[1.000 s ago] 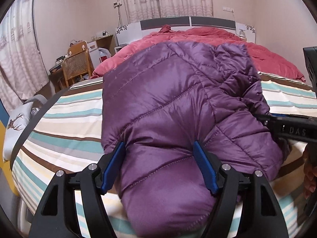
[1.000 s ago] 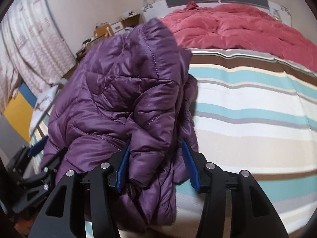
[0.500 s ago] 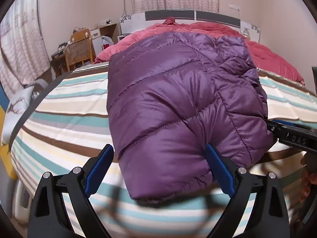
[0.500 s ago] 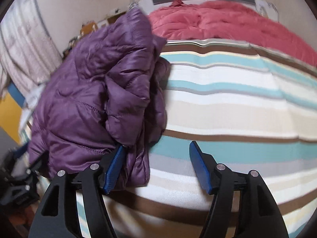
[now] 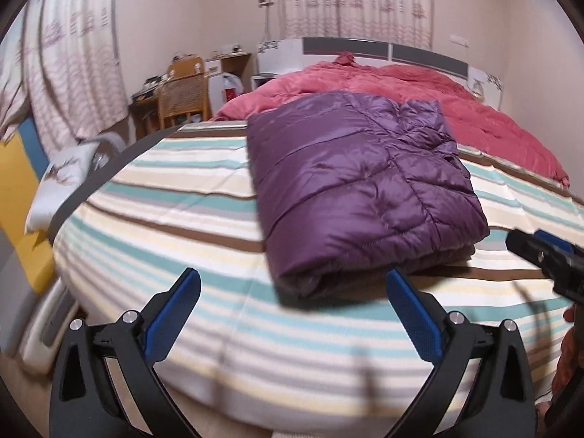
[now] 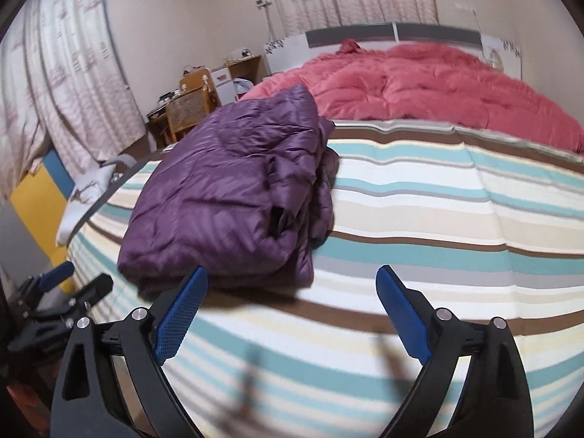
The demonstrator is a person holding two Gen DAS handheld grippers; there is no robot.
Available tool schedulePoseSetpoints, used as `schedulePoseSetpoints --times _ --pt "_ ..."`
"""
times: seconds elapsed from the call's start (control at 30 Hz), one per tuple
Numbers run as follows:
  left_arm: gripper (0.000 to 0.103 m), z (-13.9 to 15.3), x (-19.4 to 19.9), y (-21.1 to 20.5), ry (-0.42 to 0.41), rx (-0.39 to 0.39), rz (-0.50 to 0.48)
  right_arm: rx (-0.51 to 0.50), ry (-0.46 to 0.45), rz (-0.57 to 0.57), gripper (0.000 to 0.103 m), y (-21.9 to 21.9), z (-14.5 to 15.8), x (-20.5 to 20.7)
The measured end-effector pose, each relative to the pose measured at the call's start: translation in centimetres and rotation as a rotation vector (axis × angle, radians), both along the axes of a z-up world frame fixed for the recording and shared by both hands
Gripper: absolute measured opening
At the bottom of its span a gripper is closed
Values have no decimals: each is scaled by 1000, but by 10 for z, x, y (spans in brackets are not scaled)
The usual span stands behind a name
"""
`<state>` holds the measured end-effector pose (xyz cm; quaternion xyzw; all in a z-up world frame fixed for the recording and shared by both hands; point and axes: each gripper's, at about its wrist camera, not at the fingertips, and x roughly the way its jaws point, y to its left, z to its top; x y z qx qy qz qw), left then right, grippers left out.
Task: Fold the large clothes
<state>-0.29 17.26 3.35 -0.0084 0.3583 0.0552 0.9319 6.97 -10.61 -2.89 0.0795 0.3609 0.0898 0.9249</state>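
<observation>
A purple quilted down jacket (image 5: 361, 186) lies folded into a thick rectangle on the striped bedsheet (image 5: 175, 219). In the right wrist view the same jacket (image 6: 226, 197) sits left of centre, its loose folded edges facing right. My left gripper (image 5: 292, 284) hovers just short of the jacket's near edge, its jaws opening wide with nothing between the blue pads. My right gripper (image 6: 292, 284) stands back from the jacket's near right corner, its jaws opening too and bare of cloth. The other gripper shows at the edge of each view, at right (image 5: 547, 255) and at lower left (image 6: 62, 299).
A crumpled red duvet (image 5: 419, 91) covers the far half of the bed below a white headboard (image 5: 365, 45). A wooden chair (image 5: 184, 91) and desk stand at the far left. A white pillow (image 5: 62, 179) lies off the bed's left side. Curtains hang left and behind.
Both grippers let go of the jacket, spread wide and drew back toward the bed's near edge. The jacket dropped flat onto the sheet and now lies clear of the pads.
</observation>
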Motion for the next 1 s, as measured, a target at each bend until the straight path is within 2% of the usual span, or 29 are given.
schedulePoseSetpoints --times 0.13,0.27,0.6,1.0 --pt "101 2 -17 6 -1 -10 71 -30 -21 14 99 8 9 -21" --pt "101 3 -30 6 1 -20 111 -79 -34 17 100 14 17 -37" --pt "101 10 -47 -3 -32 -3 109 -125 -38 18 100 18 28 -57" --pt "101 12 -52 -2 -44 -16 115 -131 -57 49 100 28 34 -65"
